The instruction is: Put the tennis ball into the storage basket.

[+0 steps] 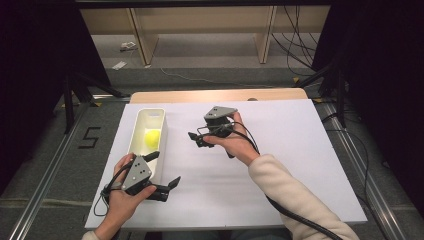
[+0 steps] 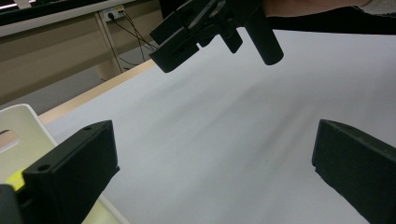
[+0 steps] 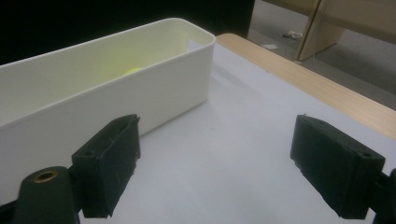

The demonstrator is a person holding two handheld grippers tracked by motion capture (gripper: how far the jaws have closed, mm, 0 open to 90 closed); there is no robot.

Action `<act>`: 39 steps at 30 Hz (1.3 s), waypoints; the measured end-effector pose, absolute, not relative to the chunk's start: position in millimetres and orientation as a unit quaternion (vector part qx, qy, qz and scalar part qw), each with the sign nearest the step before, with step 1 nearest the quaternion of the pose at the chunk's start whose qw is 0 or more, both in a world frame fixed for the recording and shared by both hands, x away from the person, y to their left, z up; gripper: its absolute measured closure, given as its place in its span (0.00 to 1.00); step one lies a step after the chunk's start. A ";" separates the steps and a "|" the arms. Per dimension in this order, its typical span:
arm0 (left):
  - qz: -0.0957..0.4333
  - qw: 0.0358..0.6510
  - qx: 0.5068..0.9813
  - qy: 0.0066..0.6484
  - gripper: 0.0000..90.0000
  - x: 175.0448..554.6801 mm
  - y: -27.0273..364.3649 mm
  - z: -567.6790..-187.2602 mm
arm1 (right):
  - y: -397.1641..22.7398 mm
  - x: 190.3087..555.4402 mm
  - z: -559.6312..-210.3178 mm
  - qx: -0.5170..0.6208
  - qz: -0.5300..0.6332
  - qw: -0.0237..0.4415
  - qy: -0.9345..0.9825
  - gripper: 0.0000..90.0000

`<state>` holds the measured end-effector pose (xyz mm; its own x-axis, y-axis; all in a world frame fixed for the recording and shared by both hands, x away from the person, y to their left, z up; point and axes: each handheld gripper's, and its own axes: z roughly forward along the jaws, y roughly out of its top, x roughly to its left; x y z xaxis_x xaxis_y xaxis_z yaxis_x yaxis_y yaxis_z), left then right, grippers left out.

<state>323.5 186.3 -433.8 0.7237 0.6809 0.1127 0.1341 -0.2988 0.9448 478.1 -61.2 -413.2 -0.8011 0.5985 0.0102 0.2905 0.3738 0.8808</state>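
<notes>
- White plastic bin (image 1: 161, 131) stands at your left, long axis running away from you; a yellow ball (image 1: 152, 137) lies inside.
- Your left gripper (image 1: 165, 171) sits at the bin's near end, jaws wide apart, empty, nearer the ball.
- Your right gripper (image 1: 199, 139) hovers just right of the bin, jaws spread, empty, facing its long wall.

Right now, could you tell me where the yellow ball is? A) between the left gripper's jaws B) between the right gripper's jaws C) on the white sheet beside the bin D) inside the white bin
D: the high view shows the yellow ball lying inside the white bin, and both grippers' jaws stand open and empty.
</notes>
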 end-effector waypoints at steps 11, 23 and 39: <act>0.260 0.528 0.763 0.267 0.00 323.3 186.3 -433.9 | -81.2 475.7 -414.0 0.284 0.486 0.165 0.810 0.18; 0.259 0.528 0.763 0.268 0.00 323.5 186.4 -434.2 | -109.0 471.9 -419.0 0.299 0.481 0.175 0.805 0.19; 0.259 0.528 0.763 0.269 0.00 323.2 186.5 -433.8 | -148.9 459.4 -422.5 0.320 0.478 0.187 0.796 0.19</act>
